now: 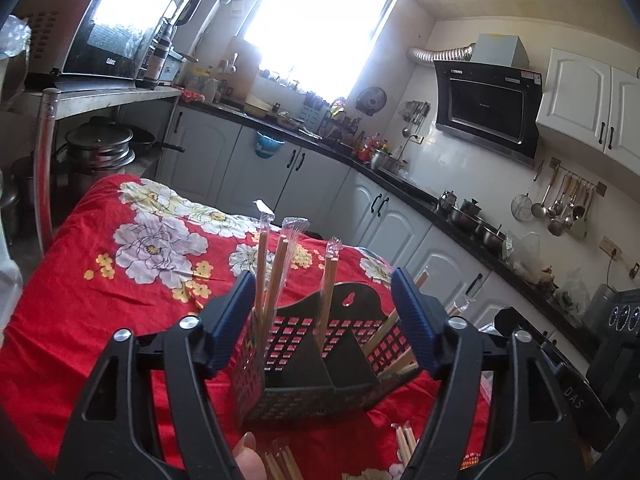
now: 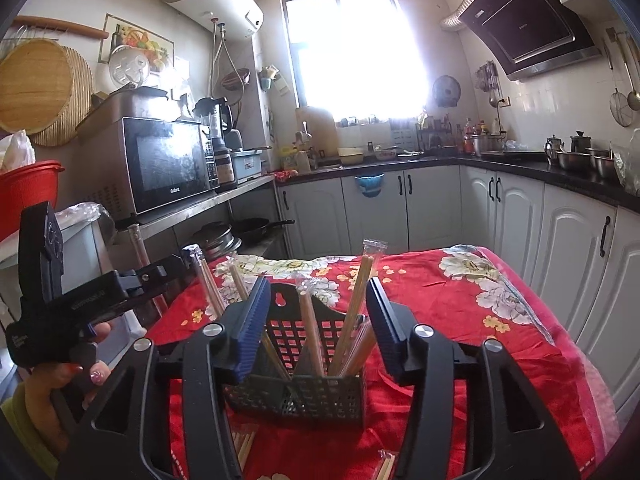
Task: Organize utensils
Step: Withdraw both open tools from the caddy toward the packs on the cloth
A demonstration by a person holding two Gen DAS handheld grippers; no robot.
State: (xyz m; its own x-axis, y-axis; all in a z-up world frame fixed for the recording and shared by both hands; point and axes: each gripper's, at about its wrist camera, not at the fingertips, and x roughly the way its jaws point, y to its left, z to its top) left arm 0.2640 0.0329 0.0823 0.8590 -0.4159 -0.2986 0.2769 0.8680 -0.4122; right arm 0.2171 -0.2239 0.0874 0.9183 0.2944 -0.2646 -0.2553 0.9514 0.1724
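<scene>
**Claws stand apart around chopstick holder on red floral cloth**

Both claws hang with pads spread and nothing pinched between them. Left claw (image 1: 324, 312), filling the bottom of its own view, frames the black perforated utensil holder (image 1: 316, 364) at lower centre; its blue ribbed pads sit either side of the holder without pressing it. Wrapped wooden chopsticks (image 1: 267, 276) stand upright in the holder's left compartment, with more leaning out to the right. Right claw (image 2: 318, 320) likewise straddles the holder (image 2: 296, 396) in its view, pads clear of the chopsticks (image 2: 356, 308) that rise between them. Loose wrapped chopsticks (image 1: 280, 464) lie at the bottom edge on the surface (image 1: 100, 300), draped in a red cloth printed with pale flowers.

At left in the right-wrist view, a hand (image 2: 60, 384) grips the other tool's black handle. A microwave (image 2: 168, 164) in the middle left carries a brand mark, "Galanz". A range hood (image 2: 528, 24) at upper right bears small lettering too faint to read. In the left-wrist view, "DAS" shows on a black part (image 1: 574, 398) at lower right.
</scene>
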